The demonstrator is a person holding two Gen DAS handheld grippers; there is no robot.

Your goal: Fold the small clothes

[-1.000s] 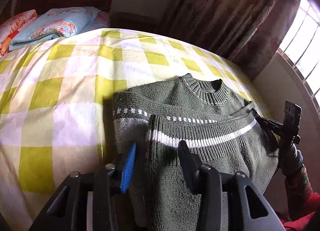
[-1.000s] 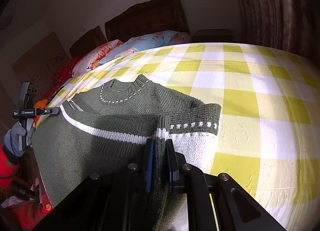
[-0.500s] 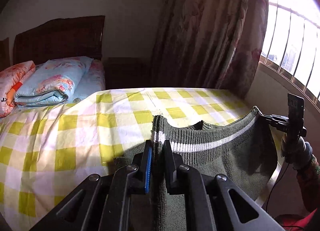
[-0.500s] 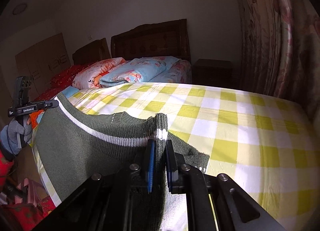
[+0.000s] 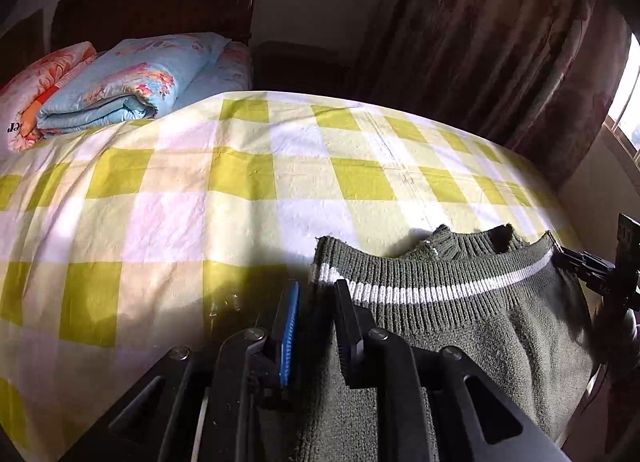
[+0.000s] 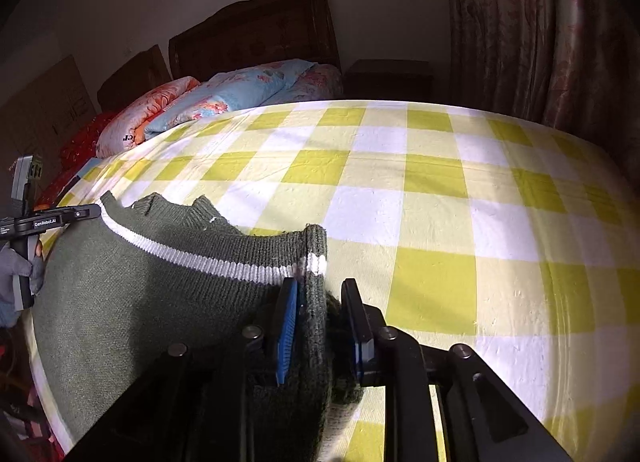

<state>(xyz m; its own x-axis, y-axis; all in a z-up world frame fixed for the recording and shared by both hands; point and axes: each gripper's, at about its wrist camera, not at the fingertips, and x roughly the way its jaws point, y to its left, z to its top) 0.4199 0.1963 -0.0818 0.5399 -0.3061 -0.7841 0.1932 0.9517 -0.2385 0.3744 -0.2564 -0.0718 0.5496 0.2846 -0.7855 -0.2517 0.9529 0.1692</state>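
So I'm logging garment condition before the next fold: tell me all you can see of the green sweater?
The sweater is a dark olive, ribbed-looking knit with a white stripe near its hem and a ribbed collar peeking behind. It lies folded over at the near edge of the checked bed, hem turned toward the collar. Each hem corner sits between the parted jaws of a gripper, left and right; neither clamps it.

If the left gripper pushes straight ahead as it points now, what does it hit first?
Probably the green sweater's striped hem corner, already between the left gripper's parted fingers; past it, only checked bedsheet. Depth is uncertain.
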